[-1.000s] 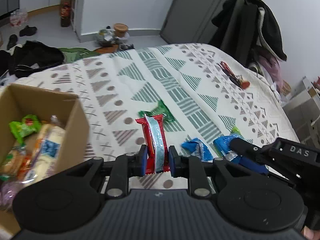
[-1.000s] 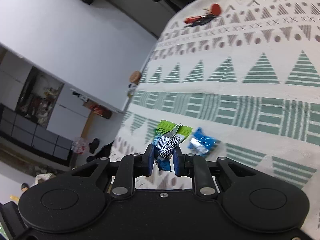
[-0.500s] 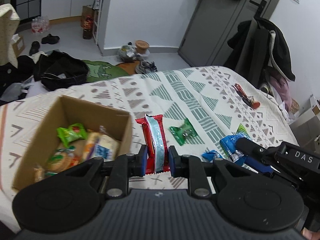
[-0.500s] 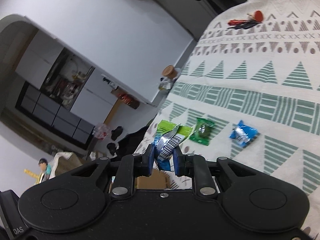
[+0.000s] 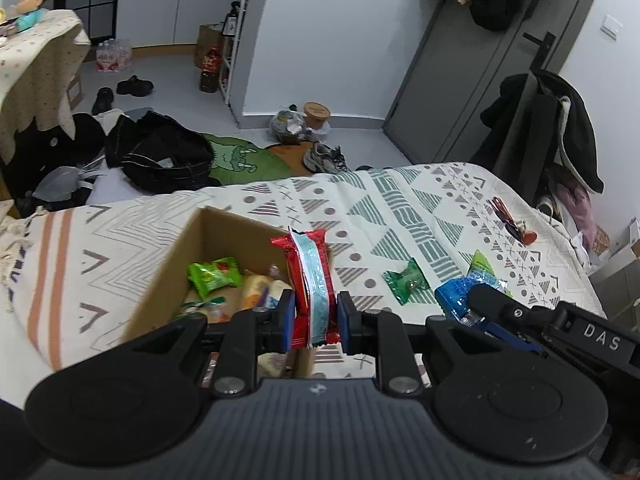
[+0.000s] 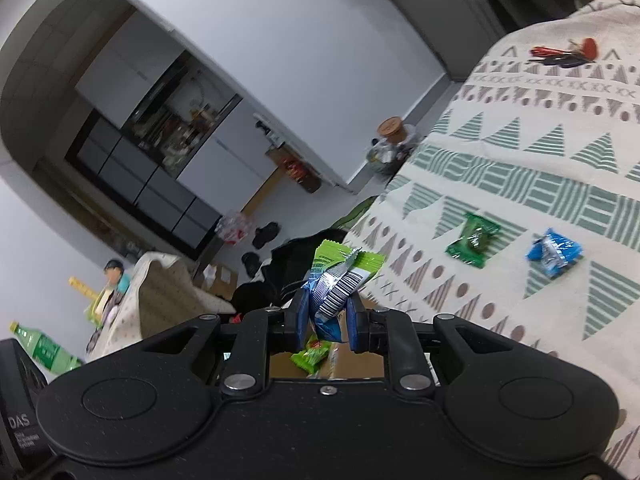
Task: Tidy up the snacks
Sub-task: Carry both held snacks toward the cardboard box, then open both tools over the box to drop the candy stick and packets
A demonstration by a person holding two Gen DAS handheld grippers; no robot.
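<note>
Gripping a red snack bar [image 5: 311, 280] upright, the left tool [image 5: 313, 322] hangs above the cardboard box [image 5: 170, 264] (snacks inside); the right tool [image 6: 327, 320] pinches blue-and-green packets [image 6: 338, 276].

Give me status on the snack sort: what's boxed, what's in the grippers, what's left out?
Boxed: several packets already lie in the cardboard box, including a green snack. In hand: the left gripper clamps a red wrapper; the right gripper clamps green and blue packets. Left out on the patterned cloth: a green candy and a blue candy.
</note>
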